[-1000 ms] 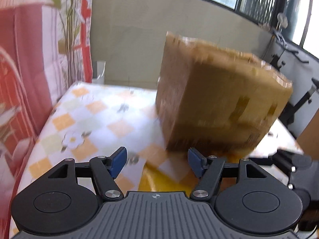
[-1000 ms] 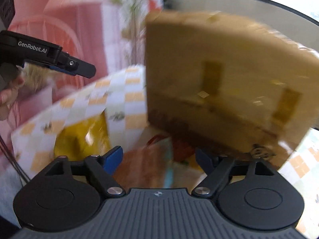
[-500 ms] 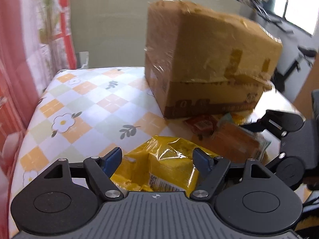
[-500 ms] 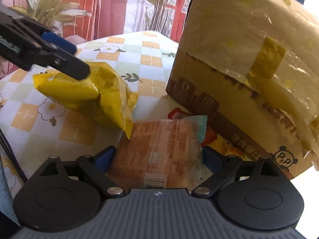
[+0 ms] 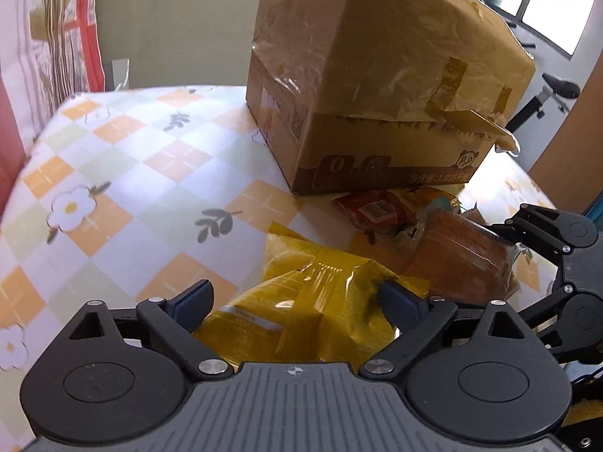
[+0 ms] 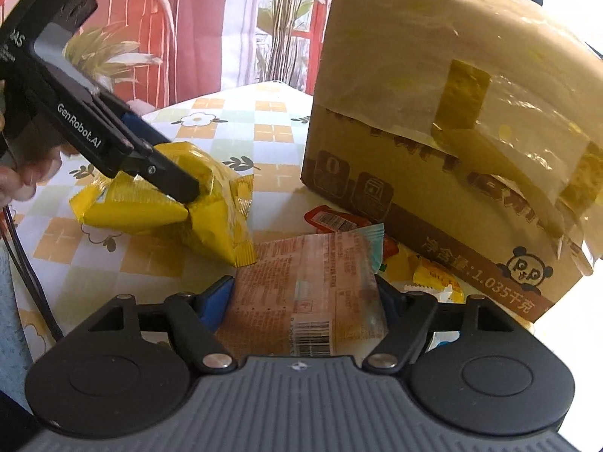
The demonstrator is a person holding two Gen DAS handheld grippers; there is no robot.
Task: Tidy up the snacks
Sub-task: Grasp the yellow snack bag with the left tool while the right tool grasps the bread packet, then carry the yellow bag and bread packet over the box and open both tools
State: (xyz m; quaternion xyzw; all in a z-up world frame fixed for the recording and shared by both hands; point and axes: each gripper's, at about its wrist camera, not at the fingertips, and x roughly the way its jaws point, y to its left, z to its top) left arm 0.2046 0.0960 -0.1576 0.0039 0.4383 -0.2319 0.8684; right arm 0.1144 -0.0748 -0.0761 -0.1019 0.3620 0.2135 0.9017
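Observation:
My left gripper (image 5: 297,297) is shut on a yellow snack bag (image 5: 316,312), squeezing it just above the table; the bag also shows in the right wrist view (image 6: 169,207) under the left gripper (image 6: 177,184). My right gripper (image 6: 305,293) is shut on a clear-wrapped brown cake packet (image 6: 301,293), which also shows in the left wrist view (image 5: 456,252). A taped cardboard box (image 5: 377,86) stands behind the snacks on the table; it fills the right of the right wrist view (image 6: 452,143). A red sachet (image 6: 331,220) and small yellow packets (image 6: 433,275) lie at the box's base.
The table has a checked orange, green and white cloth with flowers (image 5: 113,173). A red and white curtain (image 5: 45,37) hangs at the left. A window (image 5: 554,3) and a black stand (image 5: 550,94) are at the back right.
Both grippers have come down and closed: the left on the yellow bag, the right on the cake packet. A second ago both were open and the views were blurred.

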